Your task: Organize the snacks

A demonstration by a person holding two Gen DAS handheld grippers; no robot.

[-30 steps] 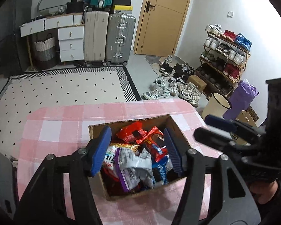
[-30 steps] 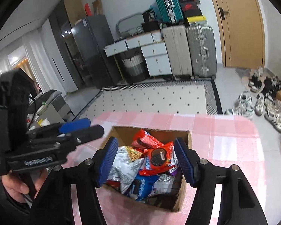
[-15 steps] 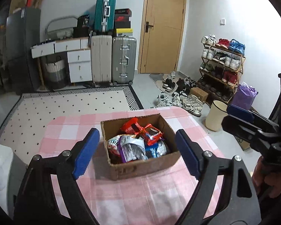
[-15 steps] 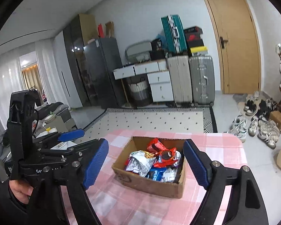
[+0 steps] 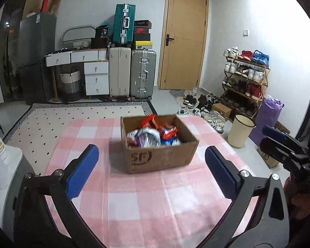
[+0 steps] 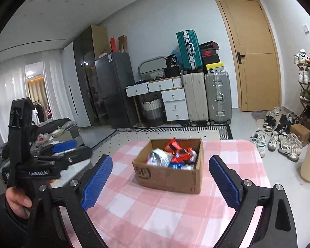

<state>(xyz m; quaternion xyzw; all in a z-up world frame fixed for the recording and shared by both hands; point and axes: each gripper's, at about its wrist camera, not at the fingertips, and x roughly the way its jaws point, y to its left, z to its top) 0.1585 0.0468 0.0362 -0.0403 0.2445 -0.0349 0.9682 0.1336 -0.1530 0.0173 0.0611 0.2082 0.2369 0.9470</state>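
A brown cardboard box (image 5: 161,157) (image 6: 171,175) full of snack packets (image 5: 153,134) (image 6: 173,155), red, silver and blue, stands on the pink checked tablecloth (image 5: 146,198) (image 6: 155,212). My left gripper (image 5: 152,169) hovers over the near part of the table, well short of the box. Its jaws are opening wide, nothing between them. My right gripper (image 6: 161,178) hangs likewise short of the box, jaws opening, empty. Each gripper also shows at the edge of the other's view, held by a hand.
Beyond the table lie a spotted rug (image 5: 72,119), suitcases (image 5: 132,74), white drawers (image 5: 95,76) and a closed wooden door (image 5: 184,47). A shoe rack (image 5: 246,78), loose shoes, a cream bin (image 5: 239,132) and a purple bag (image 5: 268,115) stand to the right. A grey unit (image 5: 8,175) flanks the table's left.
Both grippers have pulled back from right over the box toward the near table edge and risen a little. Both sets of jaws have spread much wider. The box stayed put.
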